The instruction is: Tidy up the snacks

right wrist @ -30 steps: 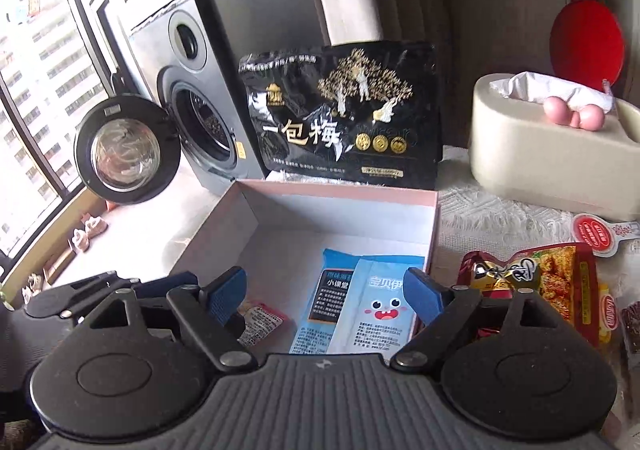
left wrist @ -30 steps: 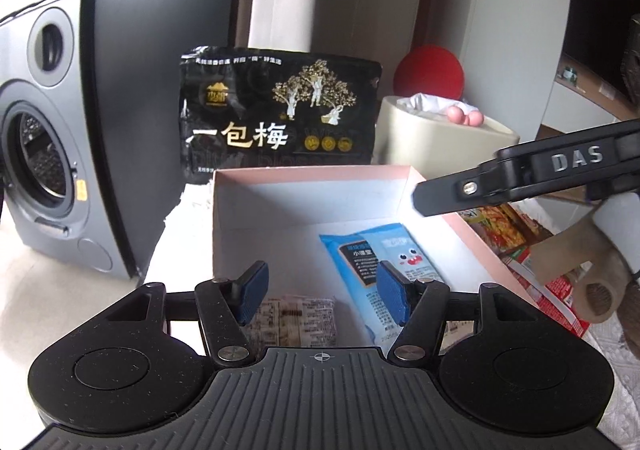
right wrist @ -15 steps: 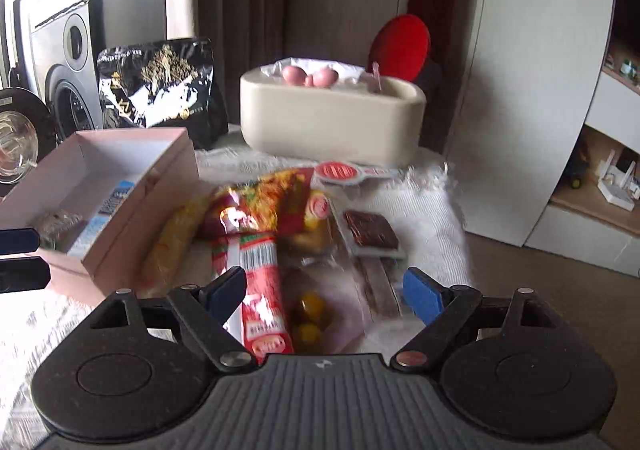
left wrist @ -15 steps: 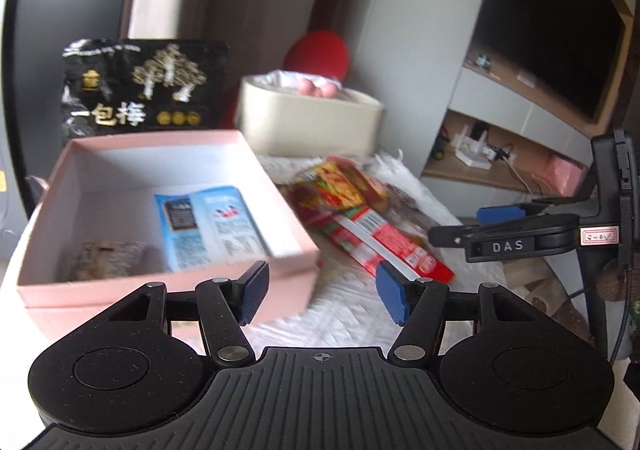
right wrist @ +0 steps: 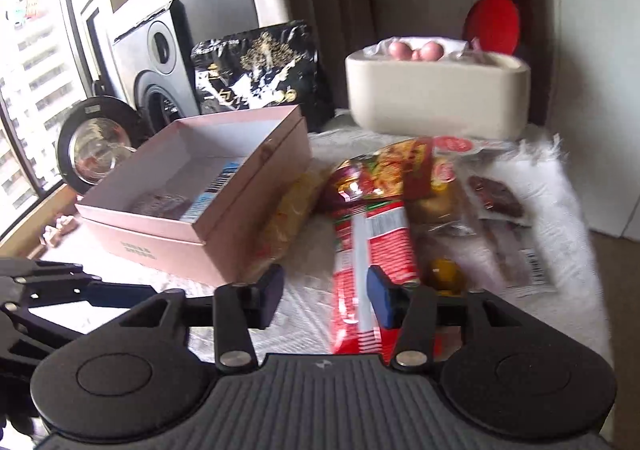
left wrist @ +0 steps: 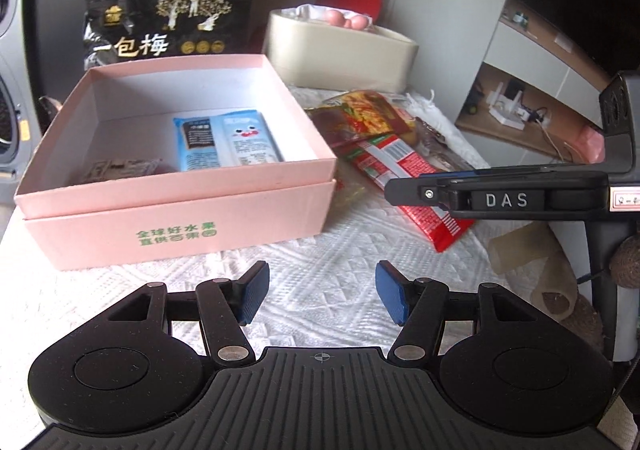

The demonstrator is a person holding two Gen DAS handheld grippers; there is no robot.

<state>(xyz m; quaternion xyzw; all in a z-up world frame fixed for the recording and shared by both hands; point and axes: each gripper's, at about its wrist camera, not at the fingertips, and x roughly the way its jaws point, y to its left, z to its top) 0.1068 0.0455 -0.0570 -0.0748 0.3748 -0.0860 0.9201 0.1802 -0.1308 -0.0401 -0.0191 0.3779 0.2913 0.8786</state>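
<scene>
Left gripper (left wrist: pixel 322 295), blue pads spread wide with nothing between them, hovers over bare white quilted cloth (left wrist: pixel 320 250) in front of the pink cardboard box (left wrist: pixel 180 226). Right gripper (right wrist: pixel 323 292) has just been closing; the long red-and-white snack packet (right wrist: pixel 372 246) lies between its jaws, right pad at the packet's edge, left pad apart from it, so not clamped. Left wrist view alone looks down into the box: a light blue snack pouch with a cartoon face (left wrist: pixel 228 142) lies flat at centre, a small brownish wrapped snack (left wrist: pixel 120 170) in the near left corner. It also shows the right gripper from the side, labelled DAS, over the red packet. Right wrist view alone shows the loose heap beside the box: a yellow crinkled bag (right wrist: pixel 288 214) against the box wall, an orange-red printed pouch (right wrist: pixel 392 170), clear wrappers with dark brown pieces (right wrist: pixel 496 198), plus a round glass-faced object (right wrist: pixel 96 146) by the window. Both views show the black bag with gold trees (left wrist: pixel 168 18) upright behind the box and the cream oval container (right wrist: pixel 436 94) holding white tissue and pink balls. Versus a second ago: both cameras then looked straight into the box from close above; now both sit further back and right, and the right jaws are narrower.
</scene>
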